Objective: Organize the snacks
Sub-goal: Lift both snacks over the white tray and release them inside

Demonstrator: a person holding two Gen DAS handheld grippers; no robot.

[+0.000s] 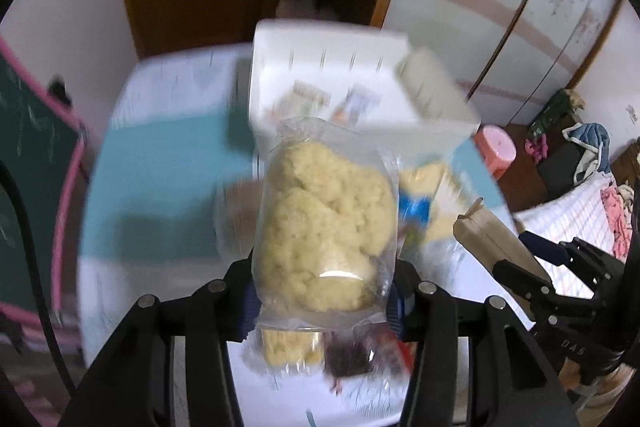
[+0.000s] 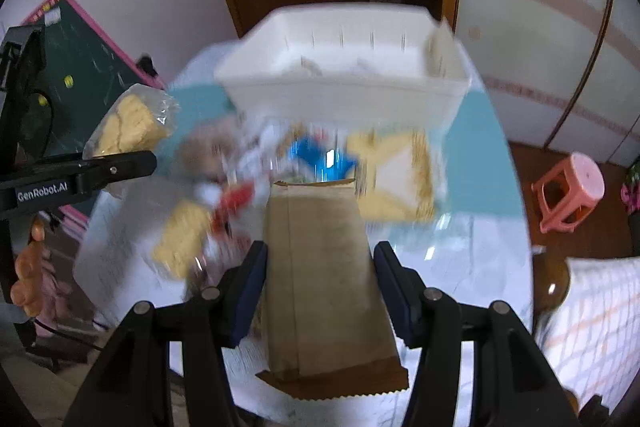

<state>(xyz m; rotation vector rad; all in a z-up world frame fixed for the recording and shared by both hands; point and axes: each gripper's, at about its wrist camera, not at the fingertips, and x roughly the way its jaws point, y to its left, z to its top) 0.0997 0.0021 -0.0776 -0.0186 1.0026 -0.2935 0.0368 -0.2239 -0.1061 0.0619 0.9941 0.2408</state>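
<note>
— So, what have your two claws got hold of?

— Your left claw [image 1: 324, 291] is pinching a clear packet of pale crumbly snack [image 1: 326, 223], its blue pads pressed against the packet's sides. The packet stands up out of the claw, off the surface [image 1: 160, 167], which has a teal band across it.

— And your right one?

— Your right claw [image 2: 320, 287] is clamped on a brown paper packet [image 2: 324, 283], one pad on each long side, its serrated end nearest the camera. It too is held off the surface.

— Where are the rest of the snacks?

— Below your claws, loose packets lie on the middle of the surface: a blue and yellow one [image 2: 324, 157], a larger yellow one [image 2: 396, 179] just beside it, a yellow bar [image 2: 184, 239] and a red wrapper [image 2: 236, 201] nearer the left edge. All are blurred.

— And the bin?

— A white bin [image 2: 340, 91] stands at the far edge of the surface, with a few packets inside; I cannot tell what they are. A pink stool [image 2: 568, 191] stands on the floor off the right edge.
</note>
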